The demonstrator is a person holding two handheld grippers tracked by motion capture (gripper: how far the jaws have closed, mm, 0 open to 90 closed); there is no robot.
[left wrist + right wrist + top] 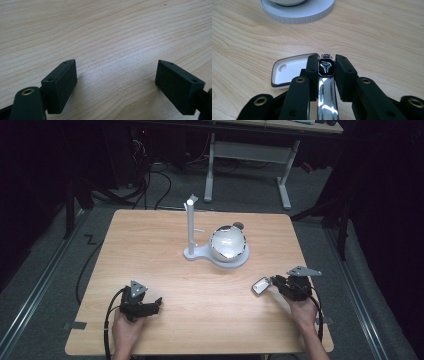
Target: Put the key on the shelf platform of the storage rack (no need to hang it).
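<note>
White car key fob (292,71), flipped open, edge-on, clamped above tabletop.

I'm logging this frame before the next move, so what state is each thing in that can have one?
Left gripper: open, nothing between its jaws, just above the wooden table.
Right gripper: shut on the white, chrome-edged car key, held on edge.
Glossy white sphere: seated on the white round stand base.
White stand post: upright.

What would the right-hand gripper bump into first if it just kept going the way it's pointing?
Probably the round white base of the stand, which carries a shiny bowl. The right gripper, shut on a small flat device, aims at it across bare table; depth is hard to judge.
</note>
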